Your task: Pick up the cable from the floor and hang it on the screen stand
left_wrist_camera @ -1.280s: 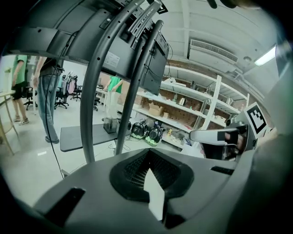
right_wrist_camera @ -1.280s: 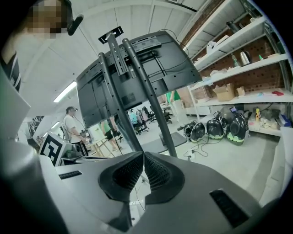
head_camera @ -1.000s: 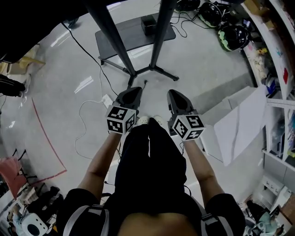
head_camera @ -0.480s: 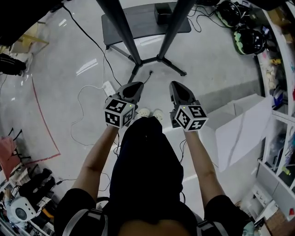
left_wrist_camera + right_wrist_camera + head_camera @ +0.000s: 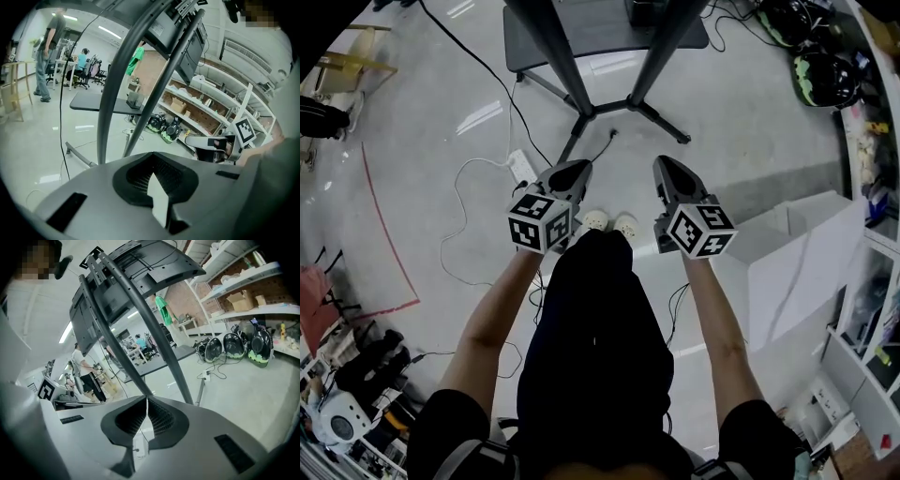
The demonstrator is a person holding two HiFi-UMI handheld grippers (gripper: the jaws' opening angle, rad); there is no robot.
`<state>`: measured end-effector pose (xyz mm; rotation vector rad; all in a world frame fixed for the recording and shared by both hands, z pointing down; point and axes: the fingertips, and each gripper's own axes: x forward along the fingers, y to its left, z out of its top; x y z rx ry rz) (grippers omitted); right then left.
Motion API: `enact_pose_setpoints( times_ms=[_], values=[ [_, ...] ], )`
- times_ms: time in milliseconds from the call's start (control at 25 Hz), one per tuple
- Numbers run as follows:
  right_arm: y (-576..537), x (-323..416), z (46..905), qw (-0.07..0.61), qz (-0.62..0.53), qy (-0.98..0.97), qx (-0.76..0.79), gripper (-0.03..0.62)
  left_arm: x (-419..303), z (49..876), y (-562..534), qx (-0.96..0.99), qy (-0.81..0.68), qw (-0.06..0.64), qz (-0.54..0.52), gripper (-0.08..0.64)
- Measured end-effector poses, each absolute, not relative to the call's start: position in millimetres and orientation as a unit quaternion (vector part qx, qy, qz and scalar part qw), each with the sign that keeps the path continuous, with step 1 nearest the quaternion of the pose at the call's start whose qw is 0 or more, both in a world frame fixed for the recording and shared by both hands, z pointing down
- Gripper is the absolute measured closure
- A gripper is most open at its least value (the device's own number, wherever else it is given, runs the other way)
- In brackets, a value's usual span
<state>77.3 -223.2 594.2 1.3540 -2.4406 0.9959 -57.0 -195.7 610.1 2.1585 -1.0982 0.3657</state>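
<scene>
A thin white cable (image 5: 455,234) lies in loops on the grey floor left of my feet and runs to a white power block (image 5: 522,167). A short black cable end (image 5: 605,148) lies by the black screen stand's feet (image 5: 581,112). The stand's slanted poles (image 5: 115,79) rise close ahead, with the screen at the top of the poles (image 5: 140,333). My left gripper (image 5: 573,172) is shut and empty, above the floor just right of the power block. My right gripper (image 5: 667,167) hangs beside it, jaws together, holding nothing.
A long black cable (image 5: 483,80) crosses the floor at the upper left. A grey platform (image 5: 581,28) sits behind the stand. Helmets (image 5: 825,80) and shelves (image 5: 872,141) line the right side, with white boxes (image 5: 797,272) below them. Red floor tape (image 5: 380,234) runs at left.
Both grippers have sunk toward the floor side by side, still shut. The head view has shifted so the stand's feet sit higher in the picture.
</scene>
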Motion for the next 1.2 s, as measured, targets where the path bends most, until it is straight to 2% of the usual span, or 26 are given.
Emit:
enact_pose_setpoints(
  times_ms=[440, 720, 1200],
  values=[
    [-240.5, 68.5, 642.2, 0.097, 0.337, -0.837, 0.42, 0.565, -52.0, 660.0, -201.7, 0.825, -0.419, 0.353, 0.142, 0.552],
    [-262.4, 70.9, 678.1, 0.061, 0.363, -0.83, 0.419, 0.565, -54.6, 704.6, -207.4, 0.818, -0.423, 0.357, 0.155, 0.552],
    [-265.7, 71.2, 786.7, 0.092, 0.38, -0.81, 0.438, 0.565, -44.2, 794.2, -218.1, 0.807, -0.425, 0.38, 0.153, 0.552]
  ],
)
